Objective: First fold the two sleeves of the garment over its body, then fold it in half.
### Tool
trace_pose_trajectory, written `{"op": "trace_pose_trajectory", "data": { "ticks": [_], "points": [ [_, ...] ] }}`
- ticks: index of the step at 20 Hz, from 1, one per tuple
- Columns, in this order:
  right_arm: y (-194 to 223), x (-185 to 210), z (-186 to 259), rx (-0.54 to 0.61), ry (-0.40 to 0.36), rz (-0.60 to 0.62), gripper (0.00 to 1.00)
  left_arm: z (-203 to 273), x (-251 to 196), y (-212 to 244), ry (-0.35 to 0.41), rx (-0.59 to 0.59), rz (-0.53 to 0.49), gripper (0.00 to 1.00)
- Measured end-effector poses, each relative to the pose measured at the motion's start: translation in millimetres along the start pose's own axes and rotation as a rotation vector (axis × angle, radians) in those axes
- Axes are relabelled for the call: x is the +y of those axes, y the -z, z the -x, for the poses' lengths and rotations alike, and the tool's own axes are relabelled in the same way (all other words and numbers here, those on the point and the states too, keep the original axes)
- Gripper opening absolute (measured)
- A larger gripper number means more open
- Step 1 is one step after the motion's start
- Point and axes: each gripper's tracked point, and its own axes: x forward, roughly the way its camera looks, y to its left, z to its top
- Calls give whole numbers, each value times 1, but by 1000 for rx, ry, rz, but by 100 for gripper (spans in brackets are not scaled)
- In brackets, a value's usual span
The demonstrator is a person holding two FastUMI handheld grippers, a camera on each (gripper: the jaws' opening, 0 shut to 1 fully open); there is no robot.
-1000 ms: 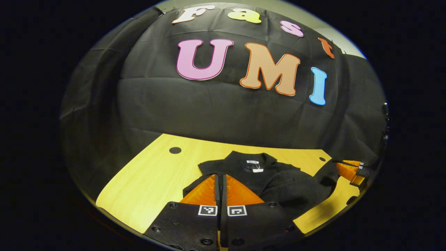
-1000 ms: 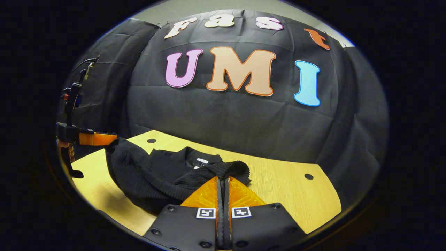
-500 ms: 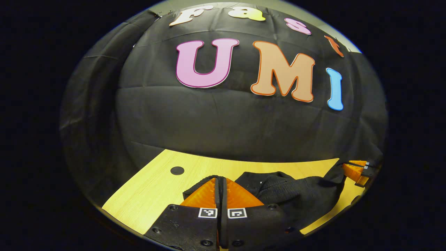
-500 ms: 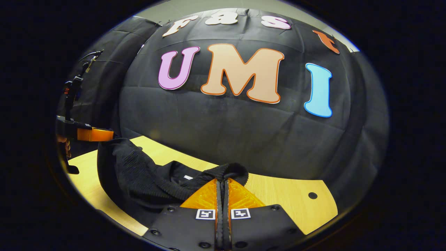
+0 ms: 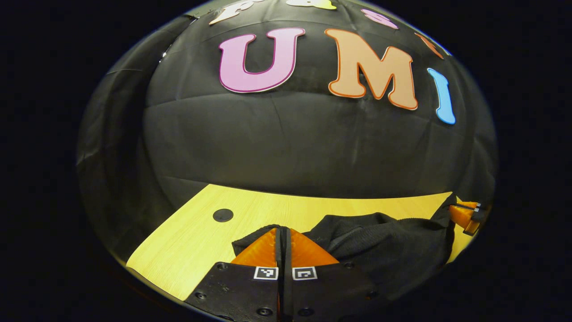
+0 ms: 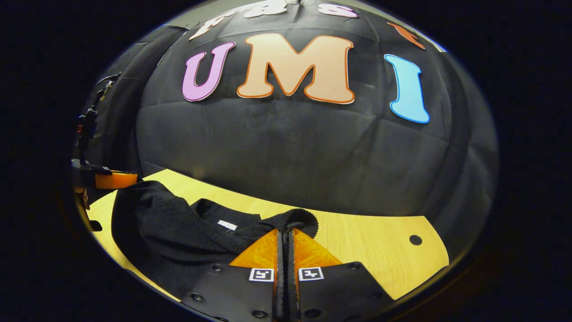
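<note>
The garment [image 6: 187,232] is lying on the counter [image 6: 380,250], a black knit bunched between the two tongs. Its collar and white tag are showing in the right gripper view. The left tongs [image 5: 282,232] are pinching one corner of its edge, orange fingers pressed together with cloth at their tips. The right tongs [image 6: 284,235] are doing the same at the other corner, with a ribbed fold curling over their tips.

The held edge is running side to side from one pair of tongs to the other, and both are carrying it raised above the counter. The body and collar are lying forward of both tongs, toward the booth wall, so the half-fold looks to be under way. Each hand is equally near its own corner. The coming move likely turns on carrying this edge forward over the collar, keeping it level.
</note>
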Motion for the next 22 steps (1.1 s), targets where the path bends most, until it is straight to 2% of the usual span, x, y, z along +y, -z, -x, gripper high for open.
{"op": "trace_pose_trajectory", "data": {
  "ticks": [1,3,4,6,7,9,10,11,17,19,22],
  "points": [
    [1,0,-1,-3,2,14,10,0,0,2,-6,6,-2,0],
    [-2,1,-2,-16,-1,24,14,-6,-5,-3,5,-5,-4,10],
    [-4,2,-3,-24,-3,20,16,-5,-7,-7,9,-10,-13,24],
    [-5,-2,-1,-30,-2,5,39,-4,-8,-12,17,-24,-29,49],
    [-6,-6,-1,-29,6,0,59,-2,-12,-15,28,-33,-30,57],
    [-6,-15,0,-30,32,2,100,-3,-13,-21,26,-46,-45,84],
    [-10,-17,4,-37,38,0,100,3,-14,-24,24,-52,-49,97],
    [-14,-19,7,-45,42,-6,99,5,-15,-27,27,-60,-44,98],
    [-47,-35,50,-122,67,0,99,47,-7,-55,-13,-138,-52,97],
    [-61,-32,70,-156,59,11,99,70,0,-72,-43,-199,-80,97],
    [-80,-24,107,-202,45,19,99,108,5,-99,-52,-291,-62,96]
  ]
}}
